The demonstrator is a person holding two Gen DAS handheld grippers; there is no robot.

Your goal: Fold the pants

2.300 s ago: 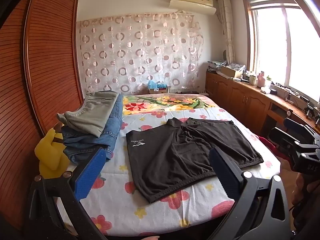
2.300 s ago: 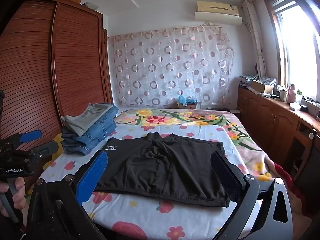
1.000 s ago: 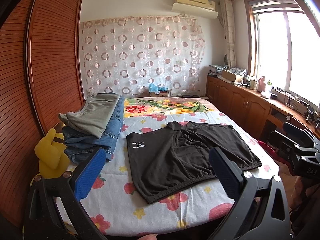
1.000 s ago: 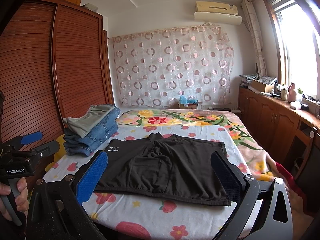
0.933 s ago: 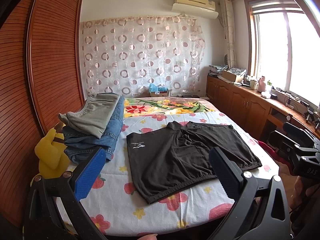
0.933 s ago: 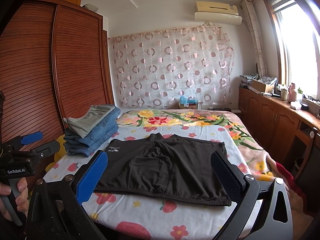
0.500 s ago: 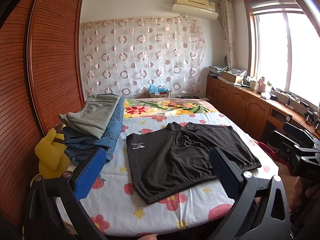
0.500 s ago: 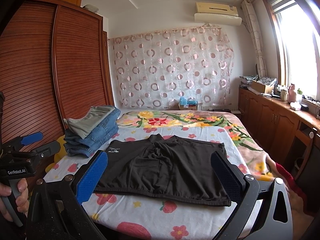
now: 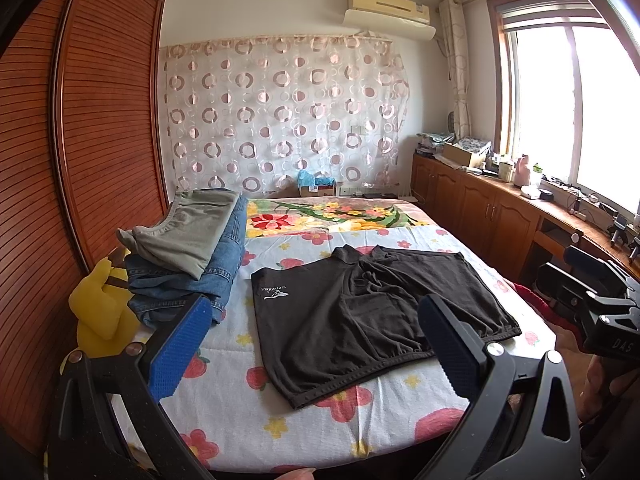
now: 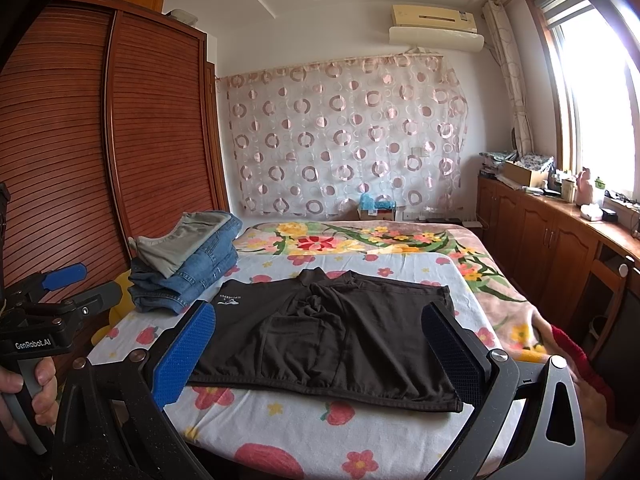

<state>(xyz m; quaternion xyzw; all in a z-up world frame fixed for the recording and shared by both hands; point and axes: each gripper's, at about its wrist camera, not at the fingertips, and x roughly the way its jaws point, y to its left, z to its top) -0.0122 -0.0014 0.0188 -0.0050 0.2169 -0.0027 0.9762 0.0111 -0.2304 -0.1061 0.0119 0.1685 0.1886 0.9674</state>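
Pants (image 9: 360, 320), dark matte knit, flat on floral bedsheet (image 9: 240, 412)

Black shorts (image 10: 332, 336) lie spread flat on a flowered bed (image 10: 360, 436), waistband toward the camera. The right gripper (image 10: 318, 354) hangs above the near edge, jaws wide apart and empty. At far left a hand (image 10: 28, 396) holds the left gripper (image 10: 76, 284). Folded jeans (image 10: 188, 264) sit stacked near the wardrobe (image 10: 100, 140).

Left tongs (image 9: 312, 344) and right tongs (image 10: 320, 354) both gape wide, level.
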